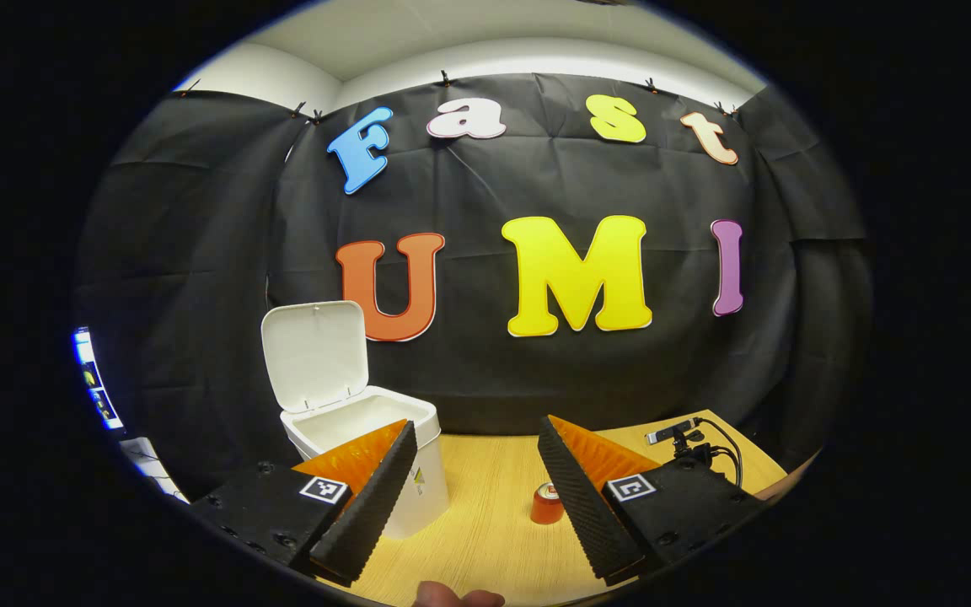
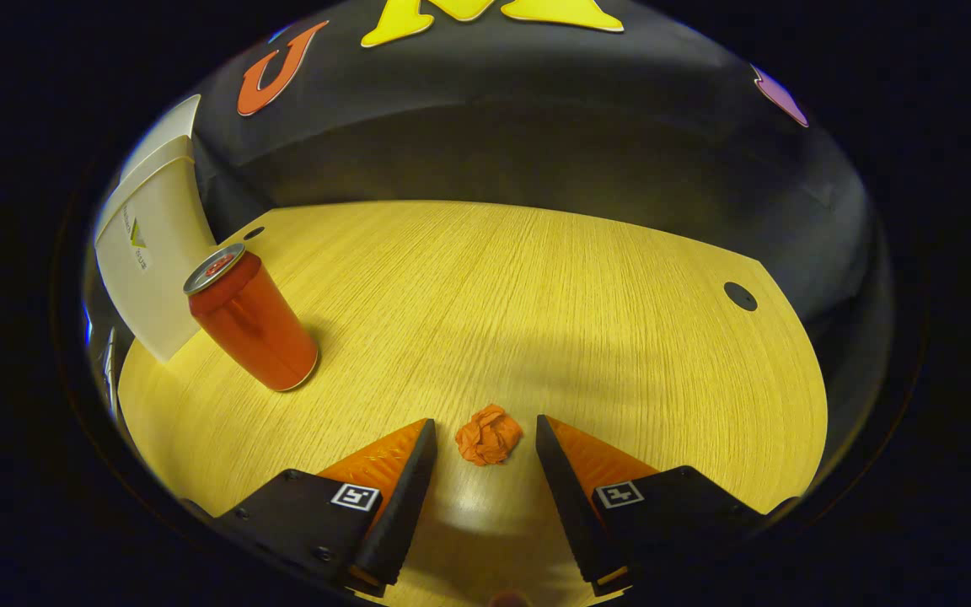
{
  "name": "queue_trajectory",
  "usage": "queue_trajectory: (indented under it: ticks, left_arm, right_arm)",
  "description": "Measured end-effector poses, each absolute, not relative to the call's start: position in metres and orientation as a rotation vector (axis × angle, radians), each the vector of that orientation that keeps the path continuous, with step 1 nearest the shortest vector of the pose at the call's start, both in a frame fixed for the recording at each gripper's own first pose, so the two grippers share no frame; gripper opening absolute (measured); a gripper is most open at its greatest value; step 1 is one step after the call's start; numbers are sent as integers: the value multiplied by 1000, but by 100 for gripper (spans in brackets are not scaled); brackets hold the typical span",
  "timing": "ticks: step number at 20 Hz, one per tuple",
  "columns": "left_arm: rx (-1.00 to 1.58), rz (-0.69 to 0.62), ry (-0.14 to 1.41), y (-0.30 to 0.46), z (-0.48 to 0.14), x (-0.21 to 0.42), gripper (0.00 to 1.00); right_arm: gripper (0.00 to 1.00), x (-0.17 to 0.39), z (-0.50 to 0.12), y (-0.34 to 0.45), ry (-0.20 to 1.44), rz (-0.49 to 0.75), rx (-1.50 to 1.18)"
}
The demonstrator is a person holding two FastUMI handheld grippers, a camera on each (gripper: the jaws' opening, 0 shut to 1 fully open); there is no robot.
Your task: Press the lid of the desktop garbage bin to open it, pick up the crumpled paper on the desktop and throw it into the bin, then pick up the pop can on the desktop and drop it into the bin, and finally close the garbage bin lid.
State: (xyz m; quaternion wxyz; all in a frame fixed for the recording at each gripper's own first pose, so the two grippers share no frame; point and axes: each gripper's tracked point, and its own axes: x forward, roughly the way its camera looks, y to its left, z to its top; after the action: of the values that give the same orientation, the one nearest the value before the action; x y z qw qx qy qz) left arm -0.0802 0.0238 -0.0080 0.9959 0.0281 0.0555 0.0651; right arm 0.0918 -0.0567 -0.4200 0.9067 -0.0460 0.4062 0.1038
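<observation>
The right gripper (image 2: 481, 443) hangs low over the wooden table (image 2: 536, 295), its fingers (image 2: 405, 480) spread wide with the crumpled paper (image 2: 489, 435) lying between their tips, untouched. To the left, the red can (image 2: 254, 322) stands just beside the white bin (image 2: 152, 261).

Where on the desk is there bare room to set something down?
Bare wood spans the desk from the pop can across to the far-right hole. Crowded: the corner where the can stands beside the bin, and the crumpled paper between the right gripper fingers.
</observation>
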Motion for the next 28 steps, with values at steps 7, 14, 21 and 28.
queue_trajectory:
  ticks: [7,14,21,28]
  left_arm:
    - [61,110,112,29,-7,-81,96]
    - [45,69,116,40,-12,-76,95]
    - [13,-6,95,54,-17,-61,96]
    - [-3,-85,70,72,-18,-63,96]
  right_arm:
    - [23,94,-419,-60,822,171,-100]
    - [13,87,-389,-58,803,137,-82]
    - [13,87,-275,-25,625,163,-21]
    - [12,91,-142,54,416,303,-23]
